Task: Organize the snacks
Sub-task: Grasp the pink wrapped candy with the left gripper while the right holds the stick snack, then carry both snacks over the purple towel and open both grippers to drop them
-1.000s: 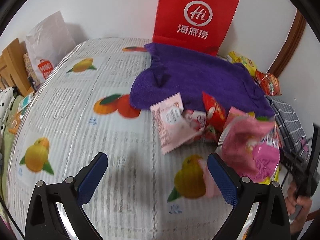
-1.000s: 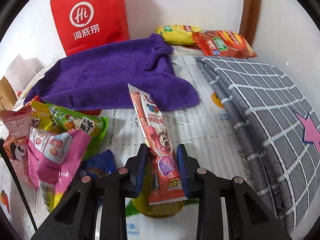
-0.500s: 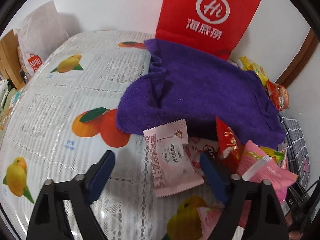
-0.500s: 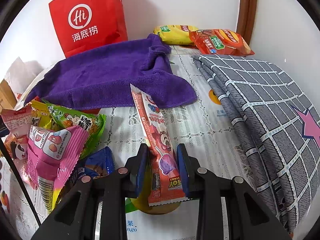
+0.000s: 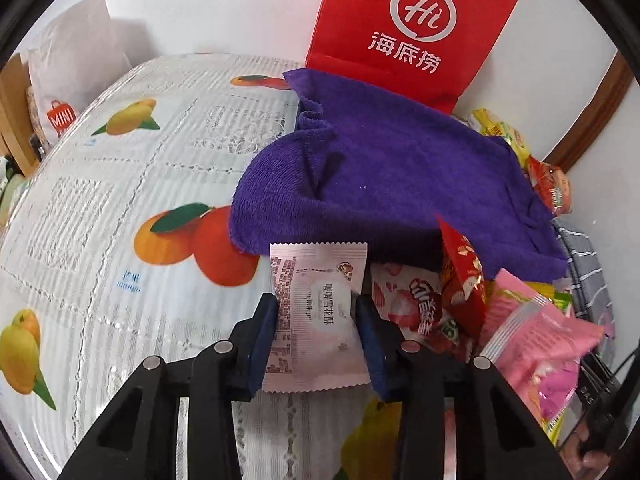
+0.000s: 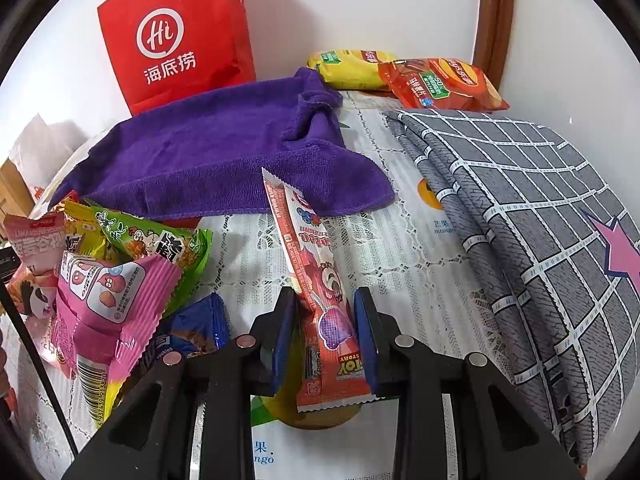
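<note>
My left gripper (image 5: 316, 312) is shut on a pale pink snack packet (image 5: 316, 320) lying at the near edge of a purple towel (image 5: 392, 184). Right of it lies a pile of snacks (image 5: 460, 300), with a pink bag (image 5: 544, 344) at its right end. My right gripper (image 6: 324, 316) is shut on a long red snack stick packet (image 6: 316, 284) and holds it above the tablecloth. The pile shows at the left of the right wrist view, with a pink bag (image 6: 104, 304), a green bag (image 6: 152, 240) and a blue cookie pack (image 6: 196, 328).
A red paper bag (image 5: 408, 28) stands against the wall behind the towel; it also shows in the right wrist view (image 6: 176, 36). A yellow bag (image 6: 352, 68) and an orange chip bag (image 6: 440, 84) lie at the back. A grey checked cloth (image 6: 540, 208) covers the right side.
My left gripper moved forward to the pale pink packet and closed on it. My right gripper has held the red stick packet throughout, shifting only slightly.
</note>
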Tool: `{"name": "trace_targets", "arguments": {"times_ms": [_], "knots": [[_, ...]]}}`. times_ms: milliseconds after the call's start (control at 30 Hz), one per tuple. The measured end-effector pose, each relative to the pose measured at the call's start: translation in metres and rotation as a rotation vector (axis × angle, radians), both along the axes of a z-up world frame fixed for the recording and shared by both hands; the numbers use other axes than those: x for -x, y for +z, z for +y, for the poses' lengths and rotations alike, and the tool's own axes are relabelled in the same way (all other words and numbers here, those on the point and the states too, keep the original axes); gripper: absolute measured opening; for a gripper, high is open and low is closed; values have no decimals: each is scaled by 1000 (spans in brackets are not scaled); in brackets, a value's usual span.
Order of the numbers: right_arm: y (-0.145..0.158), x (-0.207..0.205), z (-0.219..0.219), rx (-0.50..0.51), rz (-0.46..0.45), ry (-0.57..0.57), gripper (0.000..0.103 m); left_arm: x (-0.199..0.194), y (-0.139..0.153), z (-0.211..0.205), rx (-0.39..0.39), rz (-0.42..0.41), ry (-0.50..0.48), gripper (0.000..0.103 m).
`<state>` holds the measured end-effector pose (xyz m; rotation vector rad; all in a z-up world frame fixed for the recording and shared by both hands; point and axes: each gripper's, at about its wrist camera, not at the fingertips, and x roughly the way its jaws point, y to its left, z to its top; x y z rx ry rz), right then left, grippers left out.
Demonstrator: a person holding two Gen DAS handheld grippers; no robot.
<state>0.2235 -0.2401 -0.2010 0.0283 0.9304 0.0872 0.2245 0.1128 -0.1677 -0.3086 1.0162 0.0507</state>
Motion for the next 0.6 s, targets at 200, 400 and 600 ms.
{"name": "trace_targets", "arguments": {"times_ms": [200,400,600], "knots": [[0,0,0,-9,0,-1,31,23,13,9,44,-17,-7,37],[1,1,-5,-41,-1,-6,27,45,38,12,47,-55,-24,37],[10,16,2,-46,5,-10,22,58,71,7,2,-107,-70,37]]}}
